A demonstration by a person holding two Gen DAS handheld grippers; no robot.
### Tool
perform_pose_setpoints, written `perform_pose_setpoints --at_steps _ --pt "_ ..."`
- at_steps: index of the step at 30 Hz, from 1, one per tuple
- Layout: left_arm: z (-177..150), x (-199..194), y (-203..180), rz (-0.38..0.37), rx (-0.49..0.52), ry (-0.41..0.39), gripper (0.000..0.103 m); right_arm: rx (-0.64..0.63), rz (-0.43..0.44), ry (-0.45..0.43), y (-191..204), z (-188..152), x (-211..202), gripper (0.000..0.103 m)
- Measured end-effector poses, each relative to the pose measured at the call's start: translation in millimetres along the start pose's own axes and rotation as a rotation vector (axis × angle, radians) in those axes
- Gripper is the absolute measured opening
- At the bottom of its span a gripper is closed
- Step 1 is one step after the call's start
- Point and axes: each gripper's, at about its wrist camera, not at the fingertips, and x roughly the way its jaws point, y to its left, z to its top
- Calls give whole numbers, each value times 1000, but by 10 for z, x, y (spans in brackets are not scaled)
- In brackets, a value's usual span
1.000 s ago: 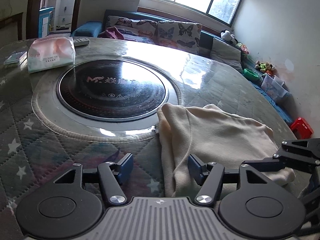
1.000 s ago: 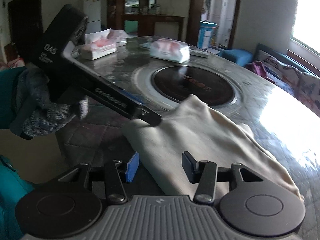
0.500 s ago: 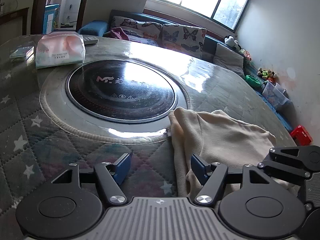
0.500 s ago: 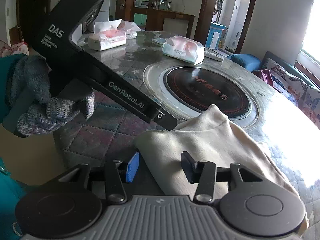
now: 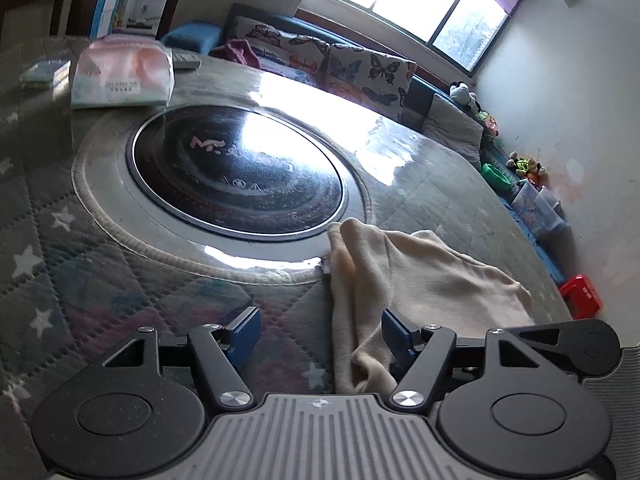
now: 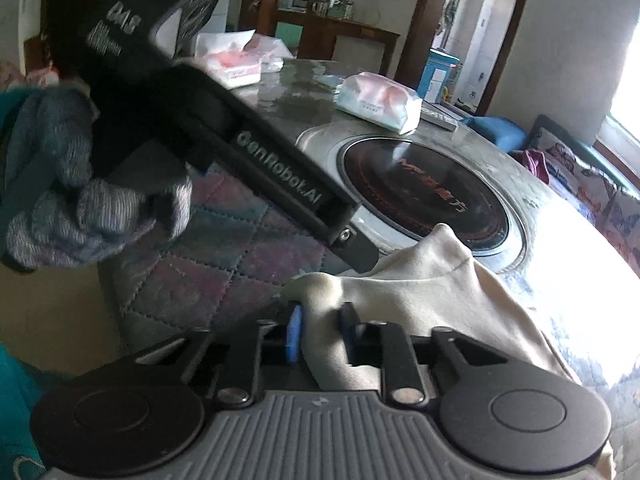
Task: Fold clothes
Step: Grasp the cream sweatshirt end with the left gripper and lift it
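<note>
Your right gripper (image 6: 320,334) pinches the soft, limp cream garment (image 6: 436,300) at lower centre; your left gripper (image 5: 320,334) gapes wide, empty, beside its edge.

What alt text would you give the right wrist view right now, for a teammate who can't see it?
The right gripper has its fingers closed on a bunched edge of the cream garment, which lies on the quilted table cover beside a round black cooktop. The left gripper, held by a gloved hand, reaches in from upper left above the cloth; tissue packs sit farther back.
</note>
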Motion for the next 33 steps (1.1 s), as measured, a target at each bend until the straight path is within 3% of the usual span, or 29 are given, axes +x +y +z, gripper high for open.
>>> perform_pose_setpoints --at_steps 18,23,28,30,33 --pt "151 311 -88 -118 -281 79 66 180 83 -129 -377 22 -439 6" --pt "108 351 -22 -134 -364 85 39 194 101 -147 -356 -32 -491 6" --pt "67 370 44 -162 -420 90 37 203 118 -160 -331 -80 -511 6" --pt "59 375 27 -177 -407 98 42 207 123 -161 -328 -99 -511 6" --pt "69 378 2 -165 -377 92 35 213 131 -164 -324 -128 -511 6"
